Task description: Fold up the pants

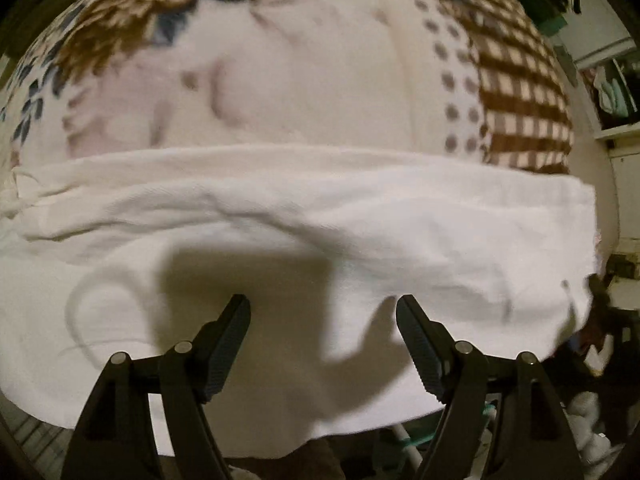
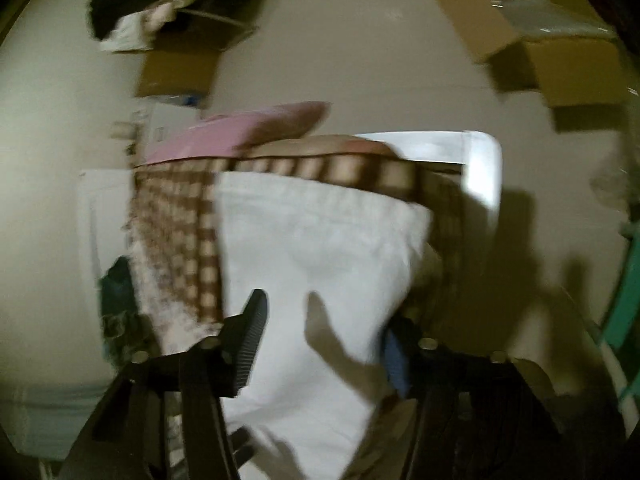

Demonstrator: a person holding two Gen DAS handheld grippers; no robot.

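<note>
White pants [image 1: 304, 224] lie across a patterned bedspread [image 1: 280, 72], with one layer folded over into a band across the middle. My left gripper [image 1: 323, 308] is open just above the near part of the pants and holds nothing. In the blurred right wrist view the white pants [image 2: 316, 240] stretch away over the brown checked bedspread [image 2: 176, 232]. My right gripper [image 2: 324, 312] is open with the cloth lying between its fingers; the right finger [image 2: 396, 356] is partly hidden behind the fabric.
A pink pillow [image 2: 248, 132] and a white bed frame [image 2: 484, 168] stand at the far end of the bed. Cardboard boxes [image 2: 552, 52] and a pile of clothes [image 2: 132, 8] sit on the floor beyond. Shelves [image 1: 612, 92] stand at the right.
</note>
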